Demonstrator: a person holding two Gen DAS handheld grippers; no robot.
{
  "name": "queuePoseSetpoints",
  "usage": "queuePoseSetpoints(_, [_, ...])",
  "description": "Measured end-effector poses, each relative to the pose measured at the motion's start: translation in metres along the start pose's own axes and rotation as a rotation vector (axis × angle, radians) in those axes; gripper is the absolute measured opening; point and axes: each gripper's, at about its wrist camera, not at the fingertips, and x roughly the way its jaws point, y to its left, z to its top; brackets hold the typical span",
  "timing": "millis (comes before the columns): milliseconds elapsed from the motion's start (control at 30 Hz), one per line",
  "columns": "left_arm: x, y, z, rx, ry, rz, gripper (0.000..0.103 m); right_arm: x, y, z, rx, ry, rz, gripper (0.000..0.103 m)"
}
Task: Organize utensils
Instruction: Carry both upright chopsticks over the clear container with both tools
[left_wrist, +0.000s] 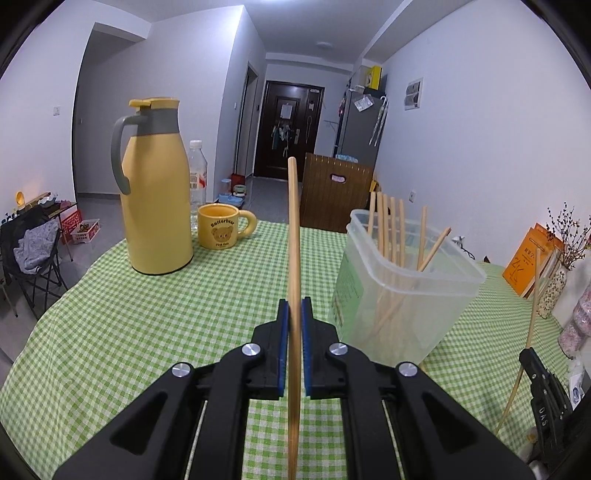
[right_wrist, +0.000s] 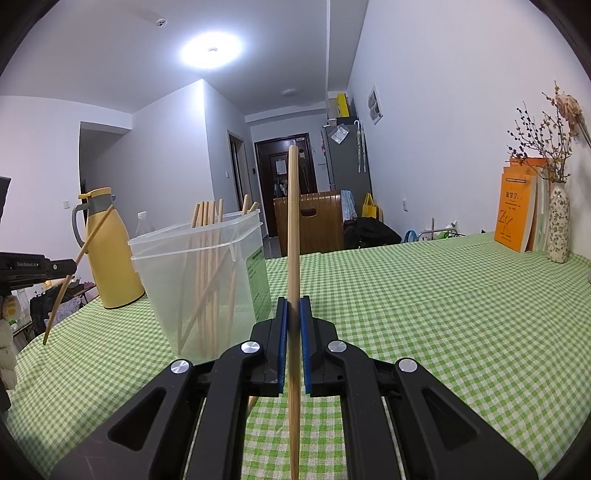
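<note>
Wooden chopsticks are clamped in both grippers. In the left wrist view, the left gripper (left_wrist: 294, 306) sits at lower centre with its blue pads pressed narrowly on one chopstick (left_wrist: 293, 236), which stands nearly upright and reaches from the bottom edge to the middle of the frame. Right of it stands a clear plastic tub (left_wrist: 410, 295) on the green checked tablecloth (left_wrist: 129, 332), holding a bundle of chopsticks (left_wrist: 388, 221) that lean against its walls and poke above the rim. At upper left stand a yellow jug (left_wrist: 159, 192), a clear bottle (left_wrist: 197, 173) behind it, and a yellow bear mug (left_wrist: 221, 227). At the right edge the right gripper (left_wrist: 543, 391) shows as a dark shape with its own slanted chopstick (left_wrist: 532, 317).

In the right wrist view, the right gripper (right_wrist: 293, 306) at lower centre is likewise closed tight on an upright chopstick (right_wrist: 293, 229). The tub (right_wrist: 207, 280) is just left of it, the jug (right_wrist: 110, 254) farther left. At the left edge the left gripper (right_wrist: 70, 266) holds its chopstick (right_wrist: 79, 258) tilted, above the cloth (right_wrist: 424, 314). At far right stand orange books (right_wrist: 515, 210) and a patterned vase (right_wrist: 558, 225) with dried twigs.
</note>
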Motion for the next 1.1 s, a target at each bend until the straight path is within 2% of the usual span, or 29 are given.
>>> queuePoseSetpoints(467, [-0.020,-0.018,0.010,0.014,-0.049,-0.029,0.004,-0.014,0.006,0.016,-0.008,-0.064,0.000,0.007])
queuePoseSetpoints(1100, [-0.046,-0.067,0.039,0.039,-0.148,-0.120,0.004,-0.039,0.024,0.088,-0.014,-0.200,0.058,0.007])
